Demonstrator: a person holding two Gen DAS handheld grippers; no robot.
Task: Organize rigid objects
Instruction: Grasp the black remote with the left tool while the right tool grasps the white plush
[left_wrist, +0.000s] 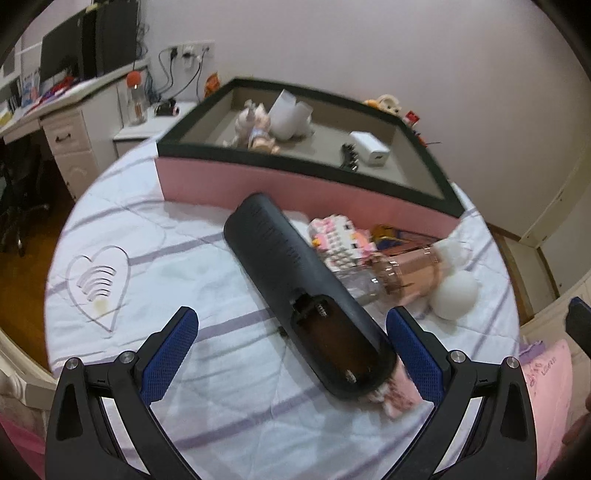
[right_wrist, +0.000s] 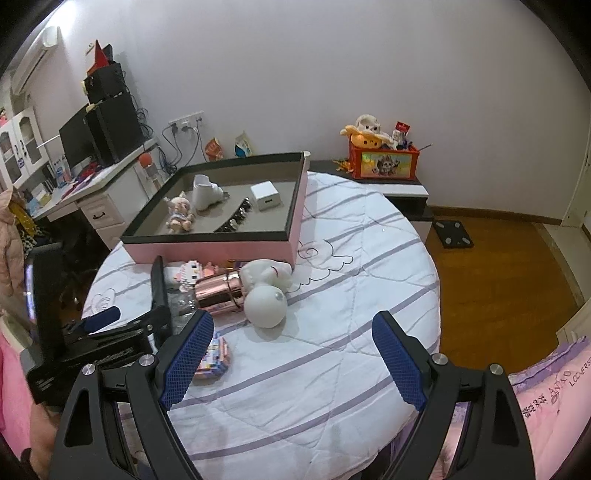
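Observation:
A long black remote (left_wrist: 295, 288) with its battery bay uncovered lies on the bed, its near end between my open left gripper's (left_wrist: 291, 328) fingers; it shows edge-on in the right wrist view (right_wrist: 159, 288). Beyond it lie a pink-and-white block toy (left_wrist: 340, 240), a rose-gold bottle (right_wrist: 221, 291) and a white ball (right_wrist: 266, 306). A pink box (right_wrist: 236, 251) with a dark rim holds a doll (right_wrist: 179, 216), a white cup (right_wrist: 205, 192), a white charger (right_wrist: 264, 195) and a black clip (right_wrist: 236, 218). My right gripper (right_wrist: 291, 339) is open and empty over the bedsheet.
A white plush (right_wrist: 266, 275) lies by the box. A small pastel block item (right_wrist: 214, 354) sits beside my right gripper's left finger. A desk with monitors (right_wrist: 99, 136) stands left. A red toy box (right_wrist: 382, 162) sits on a low cabinet by the wall.

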